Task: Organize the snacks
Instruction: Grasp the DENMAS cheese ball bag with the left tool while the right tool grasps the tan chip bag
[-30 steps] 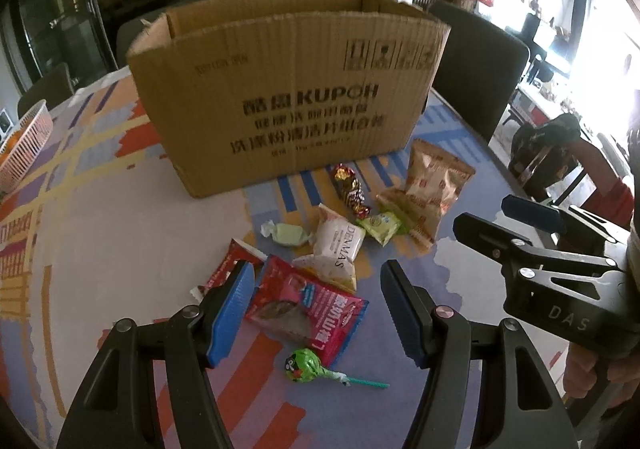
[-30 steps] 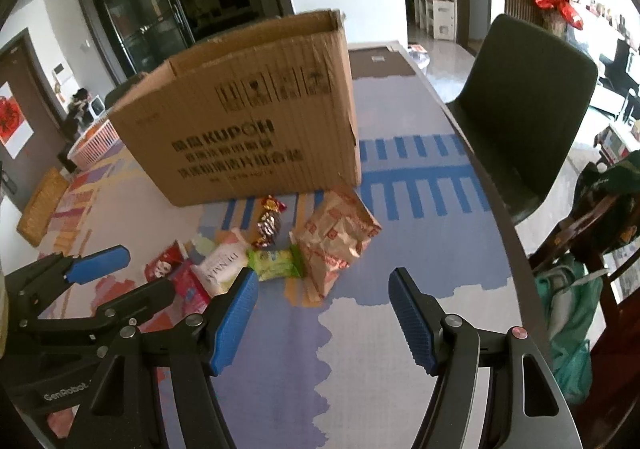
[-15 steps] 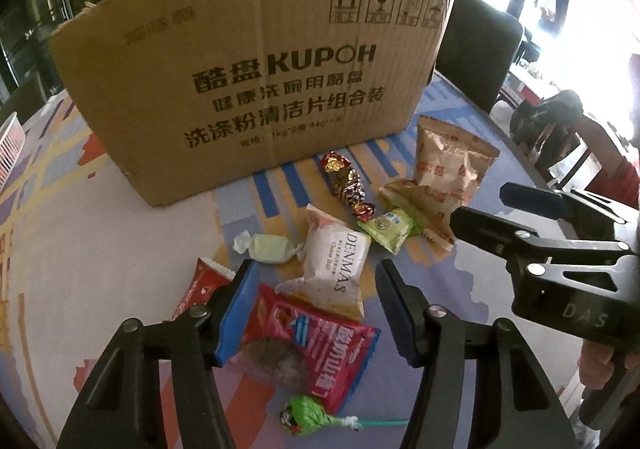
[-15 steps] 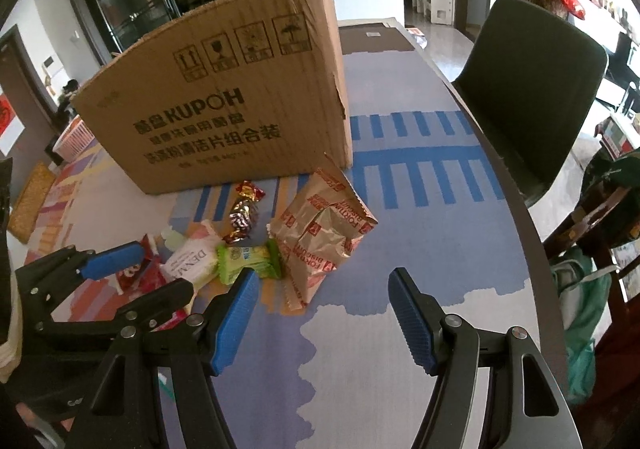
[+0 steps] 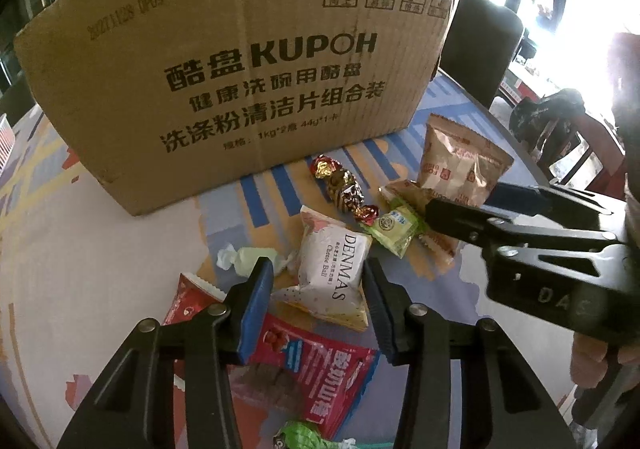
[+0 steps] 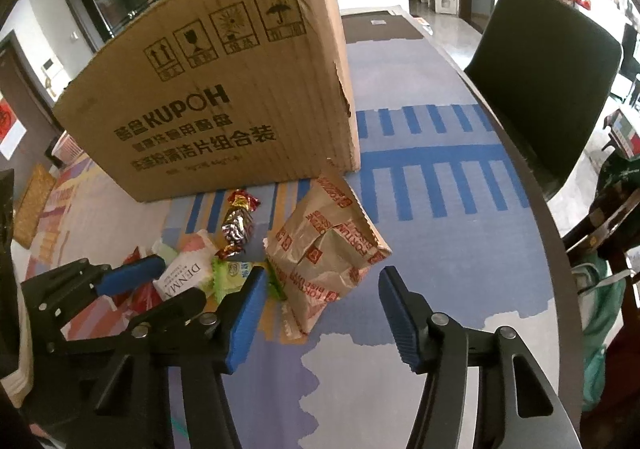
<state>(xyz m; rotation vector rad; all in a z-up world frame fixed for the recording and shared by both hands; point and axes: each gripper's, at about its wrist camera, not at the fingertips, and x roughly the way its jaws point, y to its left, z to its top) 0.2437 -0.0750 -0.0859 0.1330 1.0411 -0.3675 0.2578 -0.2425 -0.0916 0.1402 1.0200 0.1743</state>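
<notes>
Between the blue pads of the left gripper [image 5: 318,303], in the left wrist view, sits the white puffed DENMAS cheese ball packet [image 5: 335,272]; the jaws have just been closing and stand narrow around it, though a firm pinch I cannot confirm. It looks light, air-filled and crinkly, so a grip across its middle seems best, gentle enough not to crush the contents. Under it lies a red flat foil pouch [image 5: 320,373] with Chinese lettering. Beyond, the tall brown cardboard box [image 5: 240,69] reads KUPOH, with upright and fragile symbols and a stamped date code.

Over to the right wrist view: the right gripper [image 6: 322,311] has also been closing and is half spread, with the tan crumpled biscuit bag [image 6: 326,253] just beyond its pads, untouched. Red print on it reads FORTUNE BISCUIT, I think. Slippery film, brittle contents probably; take the bulging body, not the sealed edge. A small green sachet [image 6: 232,274] lies left of it.
</notes>
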